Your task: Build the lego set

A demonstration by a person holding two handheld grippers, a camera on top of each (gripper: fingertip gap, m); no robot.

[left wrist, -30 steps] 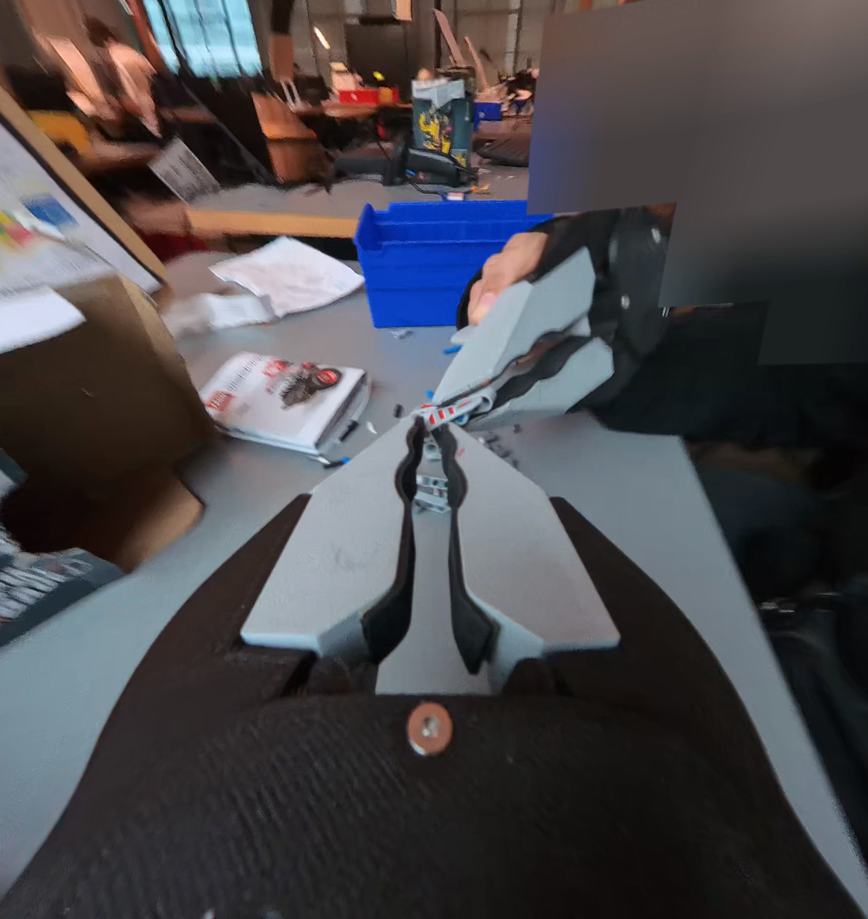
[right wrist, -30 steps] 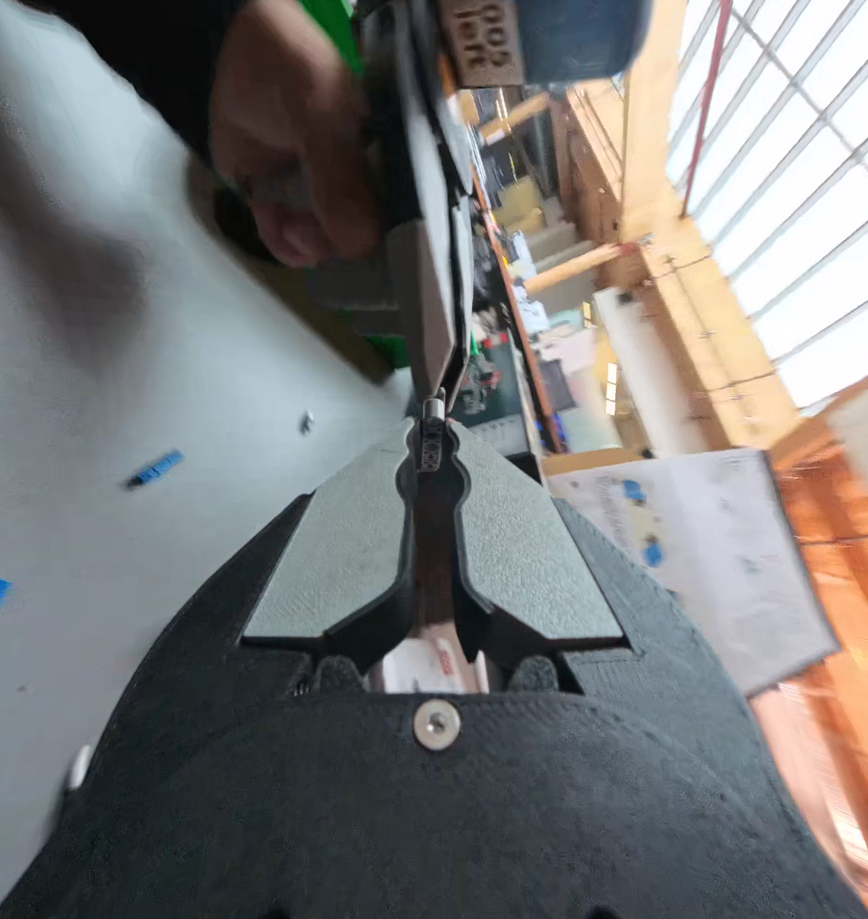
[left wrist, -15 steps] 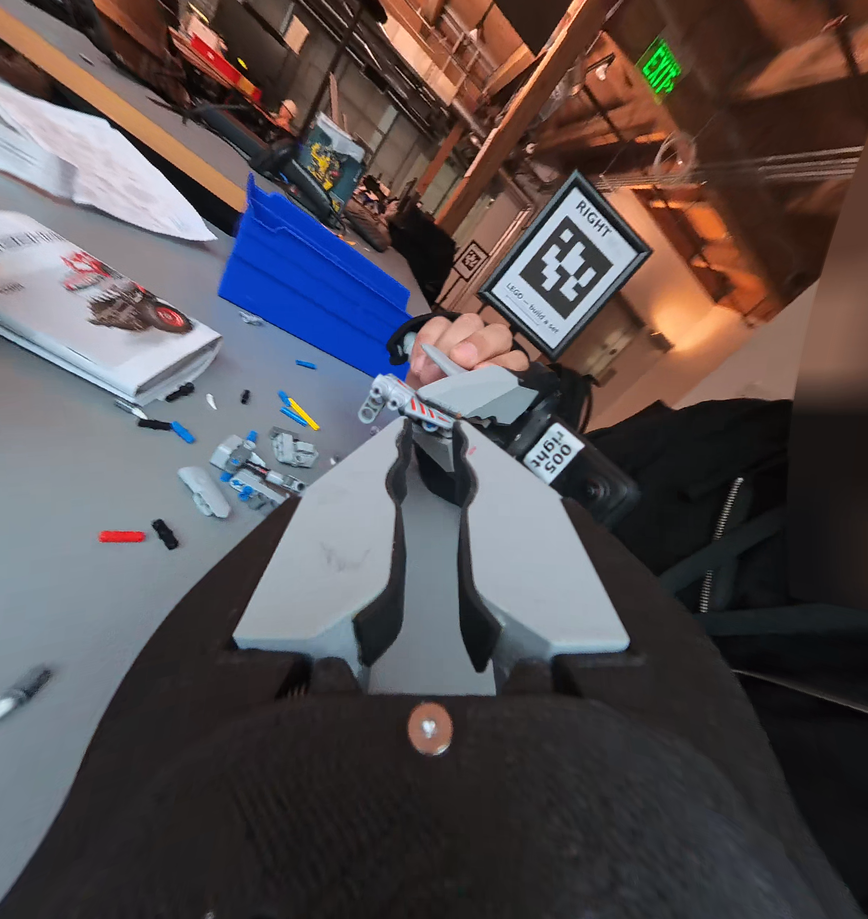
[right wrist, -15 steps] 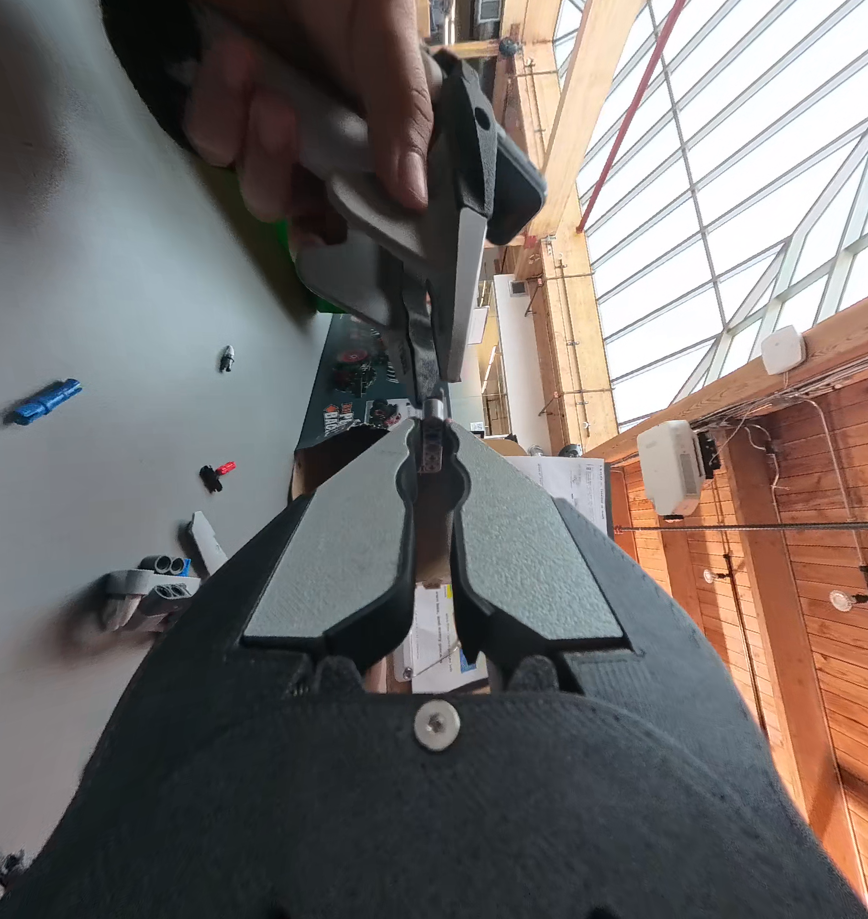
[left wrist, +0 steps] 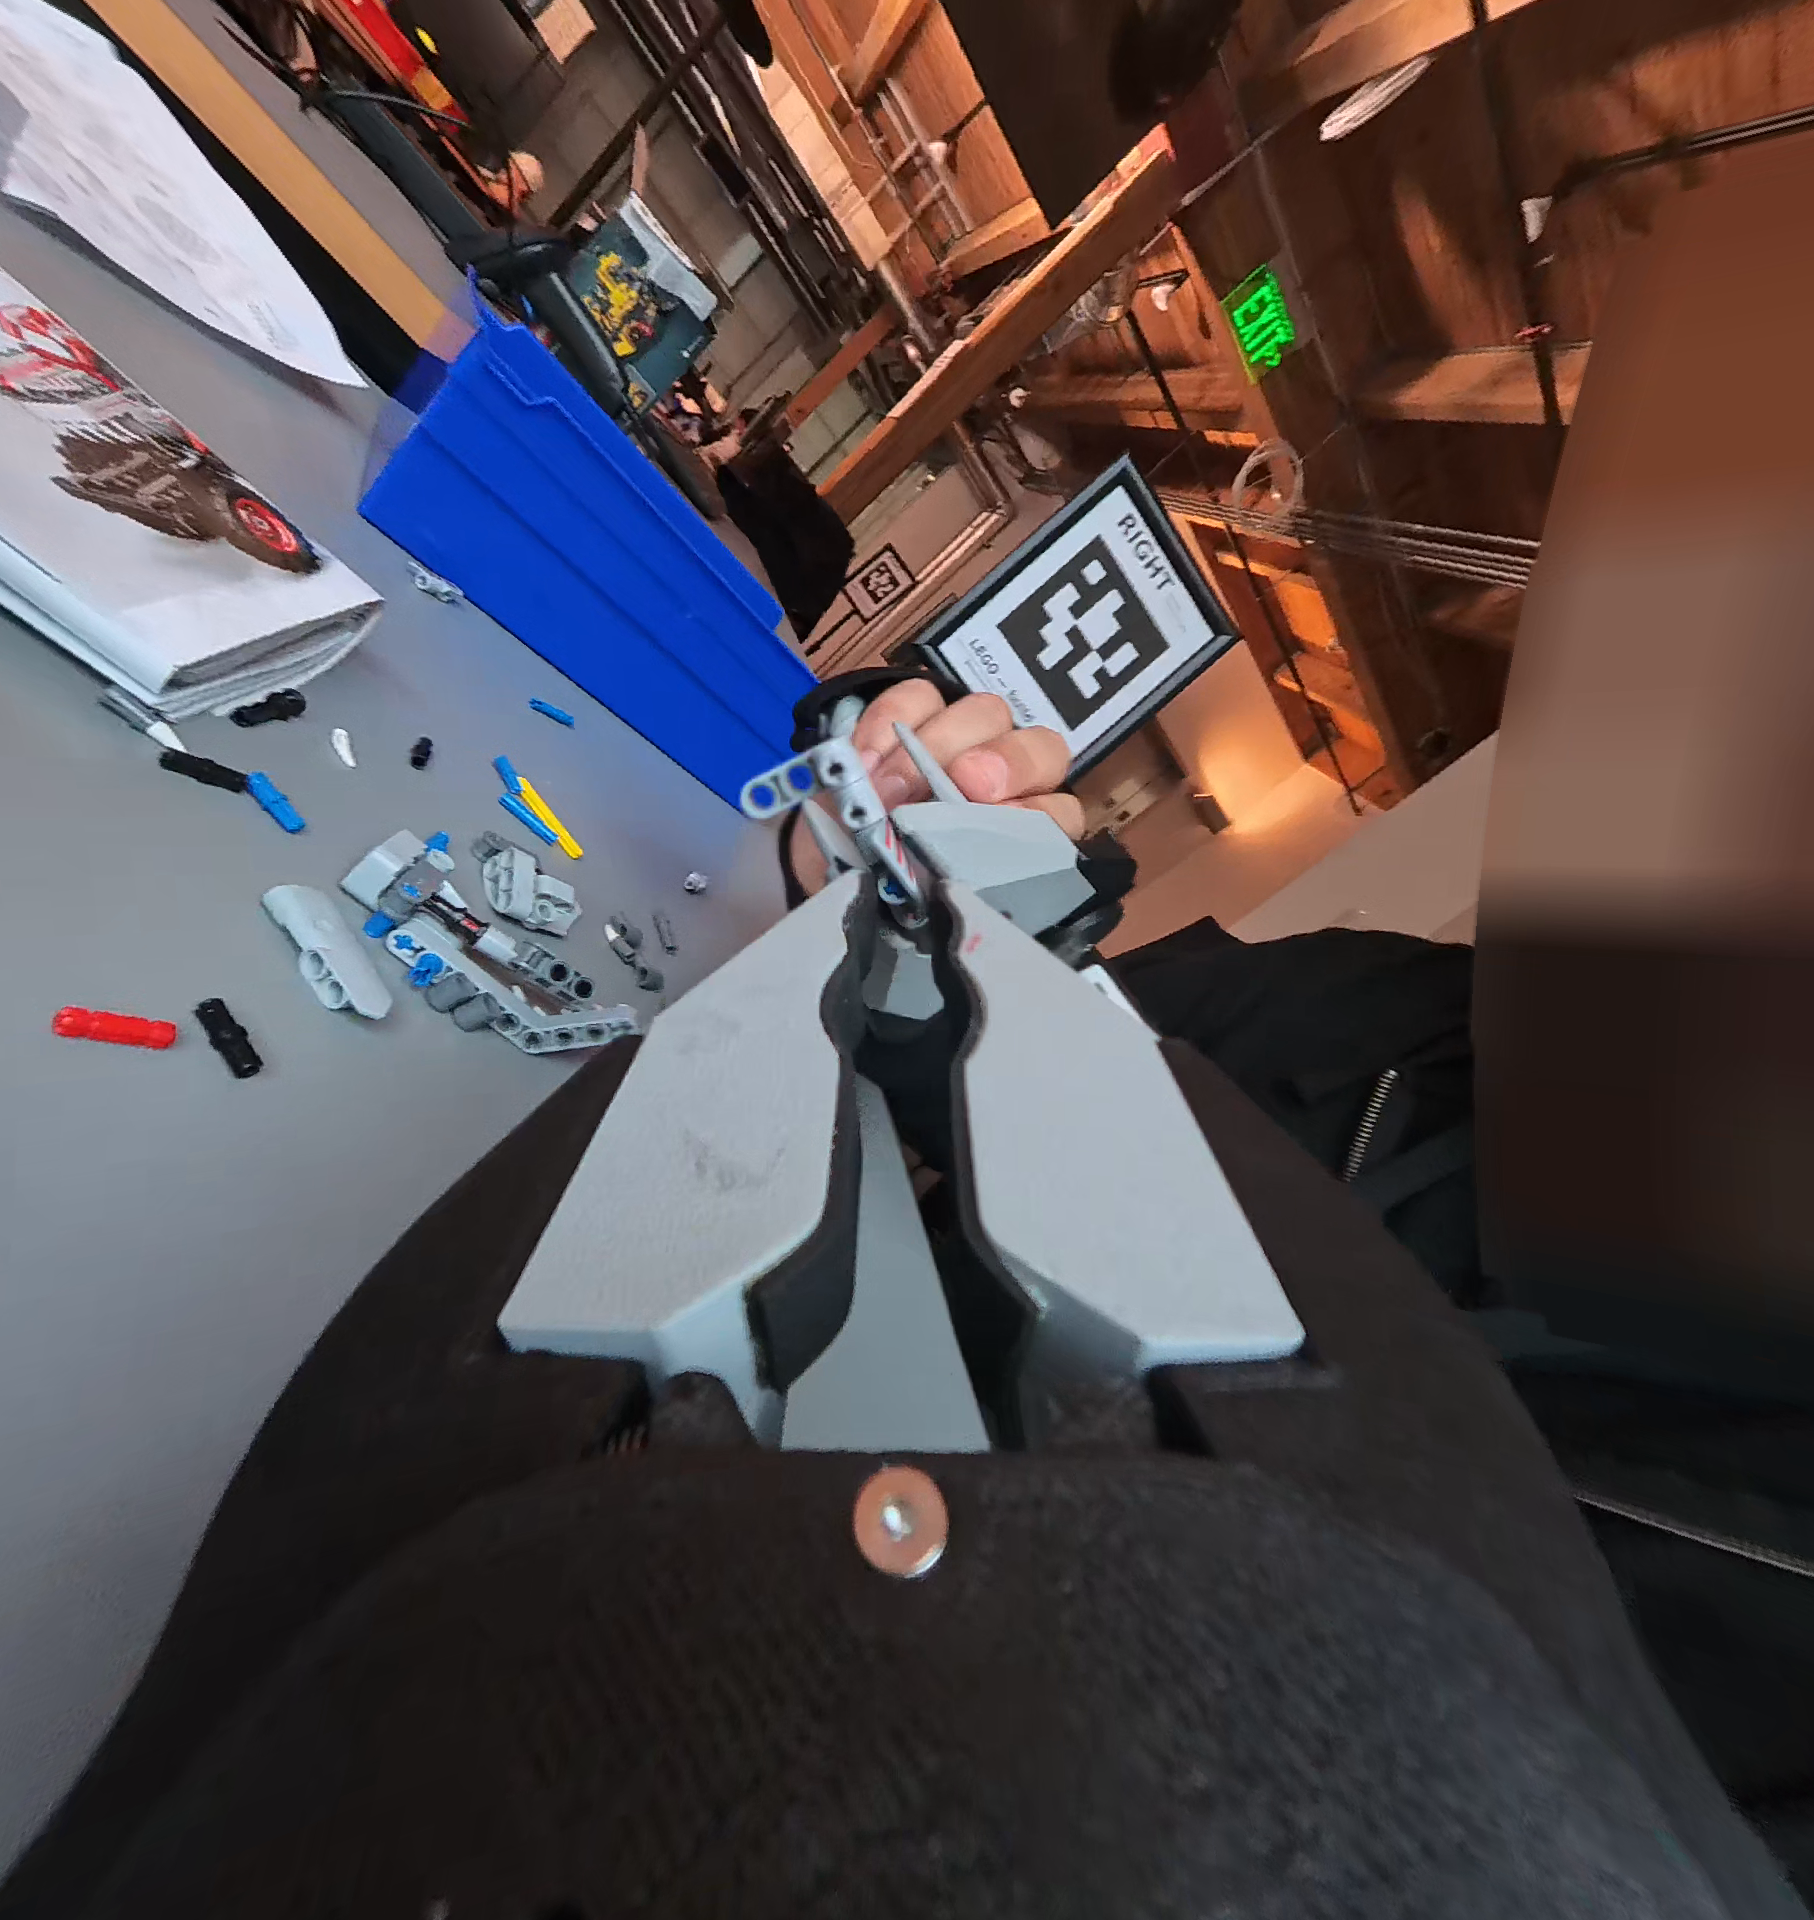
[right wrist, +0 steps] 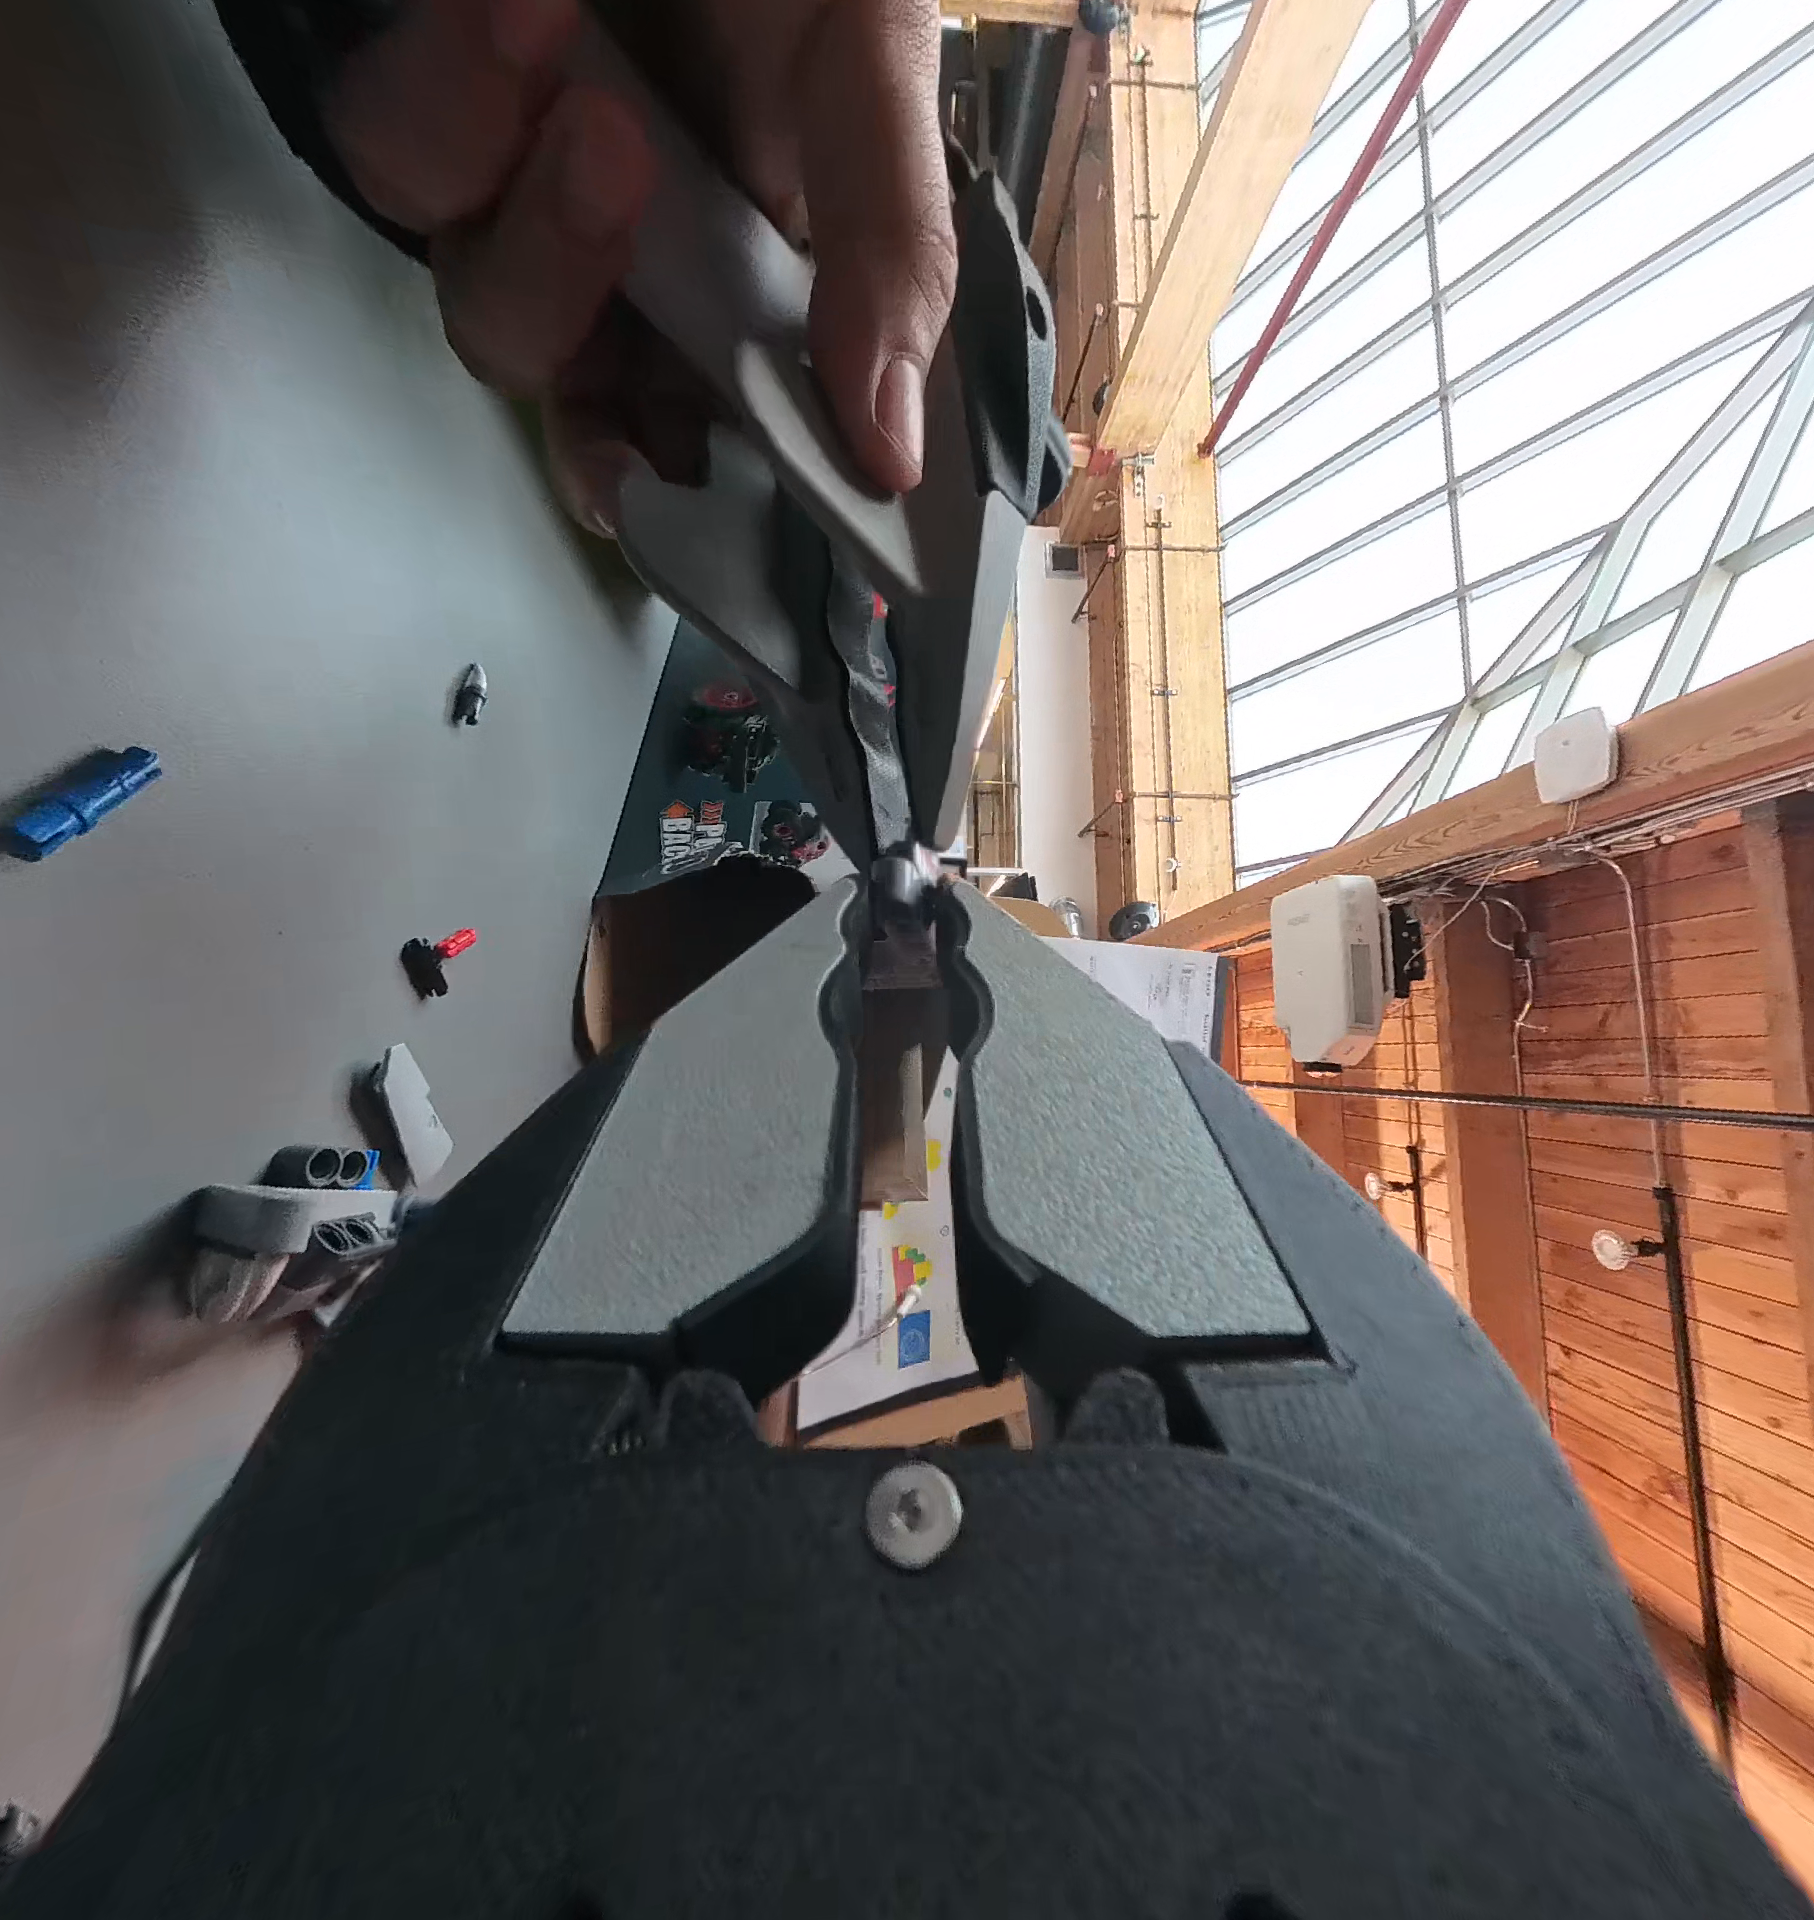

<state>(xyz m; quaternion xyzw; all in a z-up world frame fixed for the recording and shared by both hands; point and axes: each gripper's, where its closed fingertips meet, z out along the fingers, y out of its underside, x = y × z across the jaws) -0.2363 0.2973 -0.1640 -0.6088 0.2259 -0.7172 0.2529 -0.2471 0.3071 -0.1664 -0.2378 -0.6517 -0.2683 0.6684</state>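
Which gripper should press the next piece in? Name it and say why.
Right, probably. The right gripper pinches a small dark piece at its tips, up against the grey striped assembly that the left gripper clamps; left just steadies.

Walls: orange wood planks point(right wrist: 1609, 1195), timber beams point(right wrist: 1183, 260).
Roof: slanted glass skylight point(right wrist: 1557, 364), bright daylight.
Counter: grey top point(left wrist: 103, 1195).
Sign: green lit point(left wrist: 1258, 324).
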